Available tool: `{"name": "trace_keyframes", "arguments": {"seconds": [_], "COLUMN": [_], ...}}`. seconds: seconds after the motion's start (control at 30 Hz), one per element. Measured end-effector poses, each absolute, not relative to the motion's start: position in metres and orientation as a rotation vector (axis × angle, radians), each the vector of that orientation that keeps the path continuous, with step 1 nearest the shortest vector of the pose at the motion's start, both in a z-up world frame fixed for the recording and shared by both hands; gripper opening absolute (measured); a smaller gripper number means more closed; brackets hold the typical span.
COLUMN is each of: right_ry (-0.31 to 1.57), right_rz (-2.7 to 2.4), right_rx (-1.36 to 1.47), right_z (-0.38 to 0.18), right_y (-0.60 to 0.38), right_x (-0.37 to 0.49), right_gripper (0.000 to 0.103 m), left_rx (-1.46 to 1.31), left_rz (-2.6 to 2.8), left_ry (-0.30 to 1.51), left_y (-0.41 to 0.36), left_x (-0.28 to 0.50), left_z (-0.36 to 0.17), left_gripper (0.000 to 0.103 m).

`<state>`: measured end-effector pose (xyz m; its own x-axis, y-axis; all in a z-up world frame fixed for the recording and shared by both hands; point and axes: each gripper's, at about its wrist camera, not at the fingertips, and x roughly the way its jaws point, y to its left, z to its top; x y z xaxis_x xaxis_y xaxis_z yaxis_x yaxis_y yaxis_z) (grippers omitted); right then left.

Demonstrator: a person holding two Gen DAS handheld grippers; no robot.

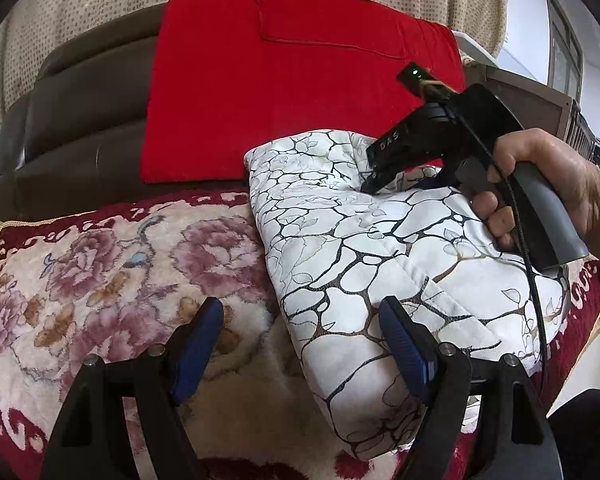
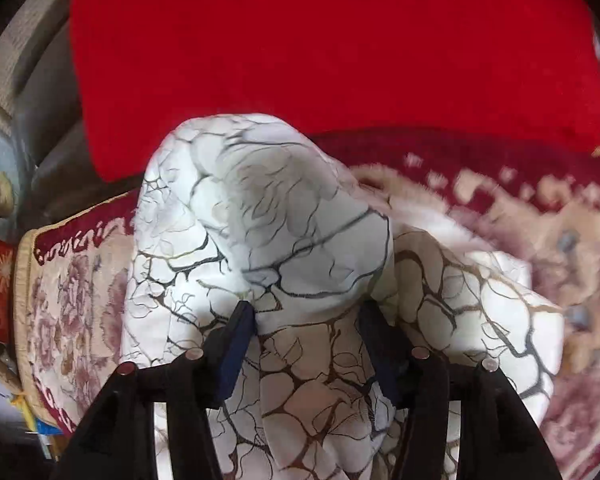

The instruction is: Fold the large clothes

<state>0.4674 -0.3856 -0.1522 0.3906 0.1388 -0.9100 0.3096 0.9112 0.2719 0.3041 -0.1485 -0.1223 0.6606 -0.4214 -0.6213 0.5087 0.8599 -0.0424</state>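
Blue pads of the left gripper stand wide apart with nothing pressed between them, over the floral blanket and the near edge of the white padded garment. This garment, with its black crack pattern, lies folded on the blanket, right of centre. Behind it a red cloth covers the brown sofa back. On the right, a hand holds the right gripper, marked "DAS". Its jaws are part open around a fold of the garment; whether they press on it is hard to tell, because of blur.
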Motion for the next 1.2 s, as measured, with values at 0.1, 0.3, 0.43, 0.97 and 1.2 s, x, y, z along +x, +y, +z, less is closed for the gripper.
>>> {"name": "trace_keyframes", "arguments": {"seconds": [0.1,0.3,0.43,0.97,1.2], "right_ry": [1.133,1.021,0.925,0.914,0.906], "right_rz": [-0.115,-0.072,-0.070,-0.044,-0.068], "right_rx": [0.437,0.459,0.412,0.376,0.381], "right_z": [-0.134,-0.083,-0.058,-0.126,-0.111], "right_y": [-0.386,-0.391,-0.384,-0.360,-0.355], "right_x": [0.454,0.374,0.301,0.237,0.235], "right_gripper": [0.060,0.060,0.060,0.058,0.059], "left_rx": [0.152,0.122,0.096,0.162,0.173], "left_rz": [-0.520,-0.506,-0.466,-0.400,-0.393], "left_ry": [0.661,0.685,0.660,0.715,0.714], "left_y": [-0.148,-0.139,-0.121,-0.129,-0.130], "left_x": [0.302,0.304,0.303,0.318,0.317], "left_z": [-0.122,-0.121,-0.108,-0.133,-0.129], "left_gripper": [0.081,0.085,0.085,0.087,0.087]}}
